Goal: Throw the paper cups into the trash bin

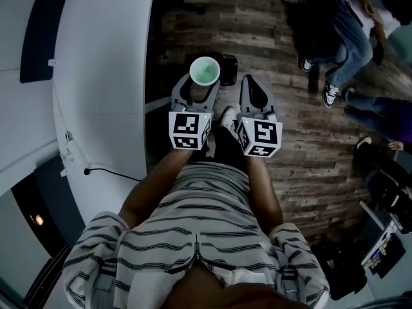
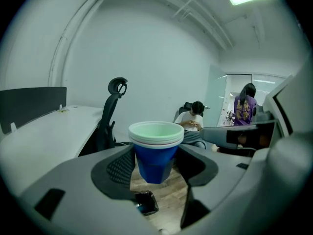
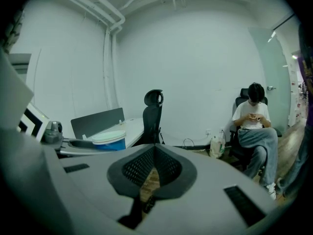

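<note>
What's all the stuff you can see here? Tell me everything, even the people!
paper cups: a stack, at least two, blue with green insides, held by the left gripper
desk: one, white, on the left
divider panel: one, dark, on the desk
office chair: one, black, beside the desk
floor: brown wood planks
seated person: one, white shirt, by the back wall
person in purple: one, far right
left gripper: one, grey, shut on the paper cups
right gripper: one, grey, shut, empty
striped shirt: the holder's own, white with dark stripes
</note>
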`<state>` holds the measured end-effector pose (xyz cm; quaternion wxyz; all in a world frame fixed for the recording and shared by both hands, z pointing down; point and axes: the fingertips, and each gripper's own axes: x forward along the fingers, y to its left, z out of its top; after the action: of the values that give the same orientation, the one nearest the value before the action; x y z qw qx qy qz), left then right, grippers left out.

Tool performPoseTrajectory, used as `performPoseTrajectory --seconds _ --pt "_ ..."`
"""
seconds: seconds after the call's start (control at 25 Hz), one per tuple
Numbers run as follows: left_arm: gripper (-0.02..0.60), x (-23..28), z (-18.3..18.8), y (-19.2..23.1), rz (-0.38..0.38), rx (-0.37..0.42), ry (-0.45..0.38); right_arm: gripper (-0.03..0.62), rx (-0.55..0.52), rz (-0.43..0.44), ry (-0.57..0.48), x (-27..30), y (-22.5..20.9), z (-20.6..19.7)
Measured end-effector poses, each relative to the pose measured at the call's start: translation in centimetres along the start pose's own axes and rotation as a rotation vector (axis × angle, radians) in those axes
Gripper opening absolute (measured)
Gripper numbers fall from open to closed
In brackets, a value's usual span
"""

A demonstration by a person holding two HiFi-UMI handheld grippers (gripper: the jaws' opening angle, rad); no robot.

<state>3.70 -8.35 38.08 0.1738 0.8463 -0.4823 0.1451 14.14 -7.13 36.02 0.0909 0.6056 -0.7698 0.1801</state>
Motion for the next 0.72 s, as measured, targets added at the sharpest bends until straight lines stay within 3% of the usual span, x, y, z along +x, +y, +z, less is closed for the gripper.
performPoseTrajectory --seconds 0.72 --pt "0.284 5.9 -5.9 1.5 0.027 -0.110 0.092 0.011 0.025 0.010 0.074 4.2 -2.4 -5.0"
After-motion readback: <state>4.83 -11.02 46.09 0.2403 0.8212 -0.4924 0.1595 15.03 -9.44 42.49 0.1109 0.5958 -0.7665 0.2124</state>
